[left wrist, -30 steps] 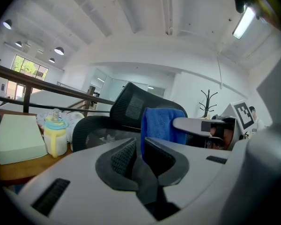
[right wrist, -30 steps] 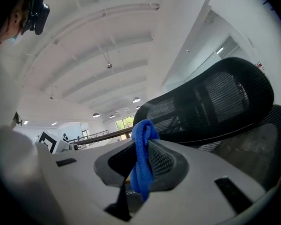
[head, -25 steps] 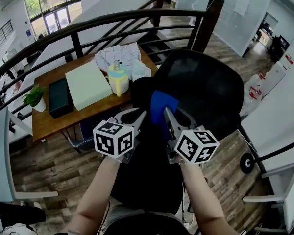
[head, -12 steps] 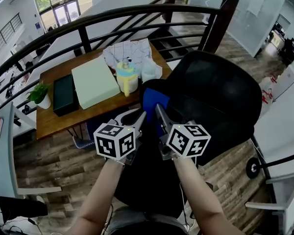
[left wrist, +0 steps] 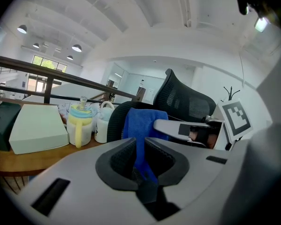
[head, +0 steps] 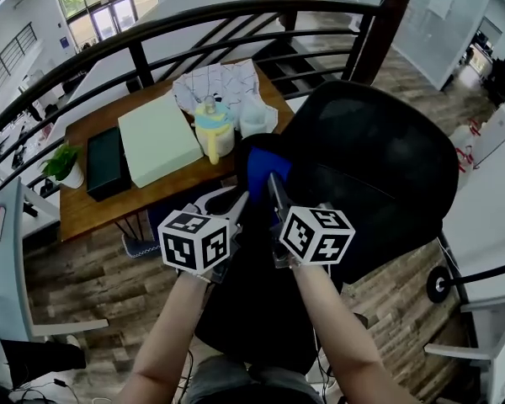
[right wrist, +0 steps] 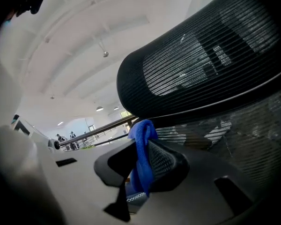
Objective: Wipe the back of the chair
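By the railing (head: 140,66), desk (head: 101,209) and chair (head: 379,167)

A wooden desk (head: 88,210) stands beside a dark curved railing (head: 194,17) on wood-plank flooring (head: 76,280).

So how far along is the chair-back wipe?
Done: the blue cloth is picked up and pinched in the right tool; it also sits between the left tool jaws. In hand: cloth raised to the chair back. Left: the wiping itself; no wiped patch shows.
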